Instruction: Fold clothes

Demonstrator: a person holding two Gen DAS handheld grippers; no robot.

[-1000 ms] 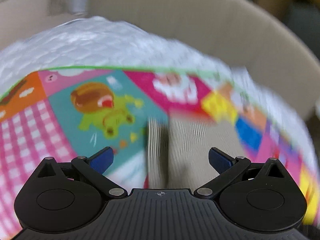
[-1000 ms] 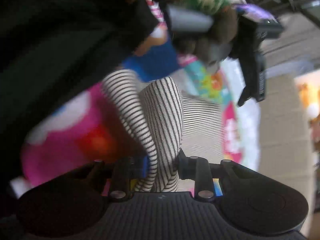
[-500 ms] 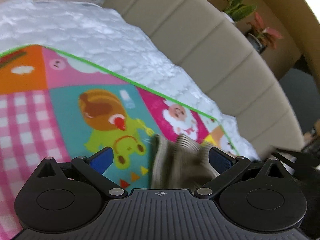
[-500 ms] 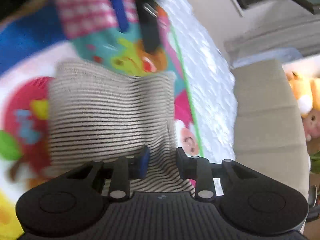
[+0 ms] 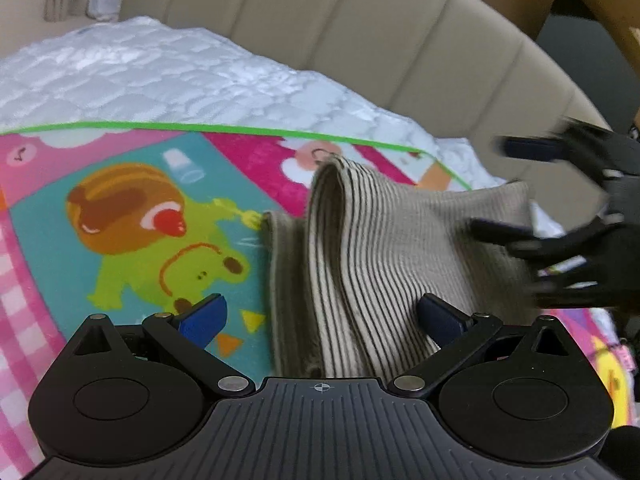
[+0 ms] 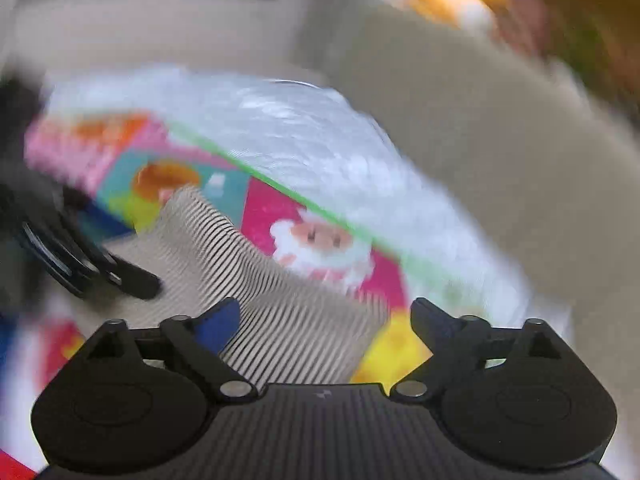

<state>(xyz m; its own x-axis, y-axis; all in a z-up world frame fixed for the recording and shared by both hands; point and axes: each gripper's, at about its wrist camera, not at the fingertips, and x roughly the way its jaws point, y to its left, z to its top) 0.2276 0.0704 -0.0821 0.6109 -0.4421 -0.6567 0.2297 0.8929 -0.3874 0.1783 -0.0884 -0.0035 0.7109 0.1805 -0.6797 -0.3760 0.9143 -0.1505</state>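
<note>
Striped knit garment (image 5: 384, 264) lay doubled on the colourful play mat (image 5: 132, 216) — one fold ridge standing proud, not flat. Left gripper (image 5: 320, 316) and right gripper (image 6: 324, 320) both gaped wide, gripping nothing — smoothing seemingly remained

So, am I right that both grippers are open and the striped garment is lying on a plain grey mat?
Not quite: the mat is brightly coloured with cartoon pictures, as the left wrist view shows. Both the left gripper and right gripper are open, and the striped garment lies on it.

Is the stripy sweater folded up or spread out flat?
Folded, but not flat: the stripy sweater lies doubled on the colourful mat, with one fold standing up in a ridge.
</note>
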